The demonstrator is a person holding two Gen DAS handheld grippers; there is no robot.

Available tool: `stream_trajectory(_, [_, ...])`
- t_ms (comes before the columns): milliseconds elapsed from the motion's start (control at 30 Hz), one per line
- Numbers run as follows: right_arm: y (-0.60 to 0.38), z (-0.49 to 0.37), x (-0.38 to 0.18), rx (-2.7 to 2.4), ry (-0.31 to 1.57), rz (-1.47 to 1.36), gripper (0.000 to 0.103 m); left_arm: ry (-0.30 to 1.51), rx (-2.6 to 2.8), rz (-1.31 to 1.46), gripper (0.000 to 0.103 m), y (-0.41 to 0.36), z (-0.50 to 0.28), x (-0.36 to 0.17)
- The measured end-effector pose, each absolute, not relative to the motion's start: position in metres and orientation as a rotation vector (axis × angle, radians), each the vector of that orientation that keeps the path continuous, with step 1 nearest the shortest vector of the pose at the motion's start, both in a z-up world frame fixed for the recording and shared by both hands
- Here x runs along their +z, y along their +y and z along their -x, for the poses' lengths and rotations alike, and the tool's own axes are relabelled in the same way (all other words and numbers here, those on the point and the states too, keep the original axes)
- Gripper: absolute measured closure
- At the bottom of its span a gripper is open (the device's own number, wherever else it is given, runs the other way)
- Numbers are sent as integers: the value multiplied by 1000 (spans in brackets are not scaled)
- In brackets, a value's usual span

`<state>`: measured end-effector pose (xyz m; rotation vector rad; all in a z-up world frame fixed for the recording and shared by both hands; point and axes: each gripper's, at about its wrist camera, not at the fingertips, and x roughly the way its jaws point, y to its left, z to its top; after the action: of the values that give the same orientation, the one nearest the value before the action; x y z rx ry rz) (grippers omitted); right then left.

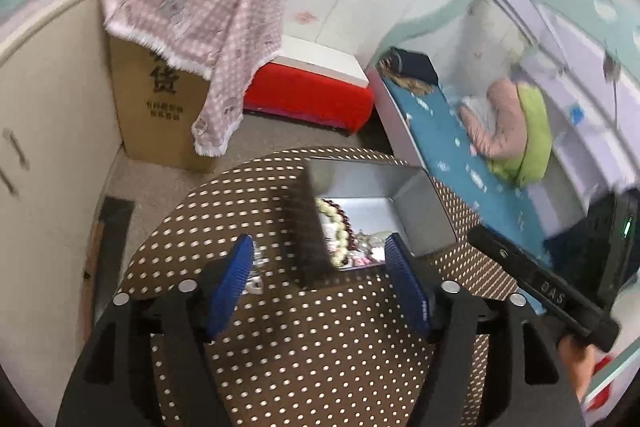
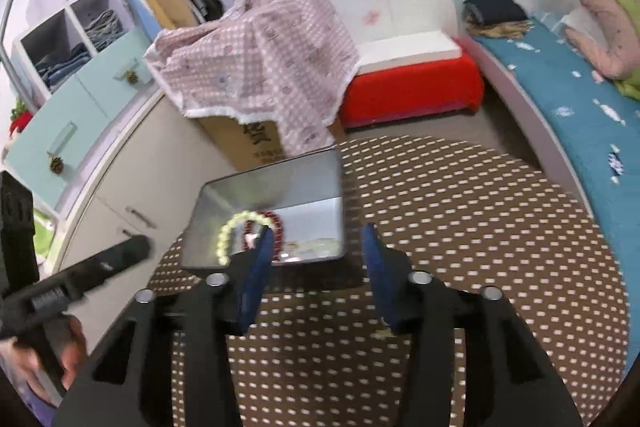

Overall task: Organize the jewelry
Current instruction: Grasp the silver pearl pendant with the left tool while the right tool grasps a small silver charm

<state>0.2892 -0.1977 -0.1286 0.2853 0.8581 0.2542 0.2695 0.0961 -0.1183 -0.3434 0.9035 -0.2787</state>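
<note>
Jewelry sits inside the metal tin (image 2: 316,183) on the counter (image 1: 320,347): a pale bead bracelet (image 2: 228,235) beside a red one (image 2: 274,223). Just before the tin, left gripper (image 1: 320,279) and right gripper (image 2: 316,267) gape wide, empty. Best approach slowly, pinching one strand without snagging the other.

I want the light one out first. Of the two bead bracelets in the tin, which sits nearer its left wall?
The pale cream bracelet lies nearer the tin's left wall; the dark red bracelet sits just to its right, further inside.
</note>
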Motion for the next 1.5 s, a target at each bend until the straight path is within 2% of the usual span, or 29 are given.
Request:
stream_trajectory(167, [-219, -277, -132, 216, 850, -269, 54, 907, -177, 337, 37, 125, -266, -134])
stream_trajectory(500, [-246, -263, -163, 163, 901, -249, 52, 1001, -142, 194, 39, 105, -277, -187])
stream_trajectory(1067, [-245, -260, -184, 175, 938, -257, 52, 993, -116, 139, 39, 91, -283, -191])
stream_trajectory(1167, [-242, -258, -187, 179, 944, -258, 52, 986, -94, 87, 48, 85, -287, -192])
stream_trajectory(1267, [-239, -257, -188, 184, 947, -246, 50, 982, -70, 35, 65, 82, -289, -193])
stream_trajectory(1333, [-235, -257, -189, 188, 947, -231, 49, 978, -57, 10, 88, 83, -289, -194])
stream_trajectory(1367, [-231, -257, -190, 193, 951, -219, 49, 978, -68, 14, 95, 83, -289, -193])
stream_trajectory(1500, [-219, -256, -193, 203, 957, -185, 49, 992, -102, 101, 96, 96, -287, -192])
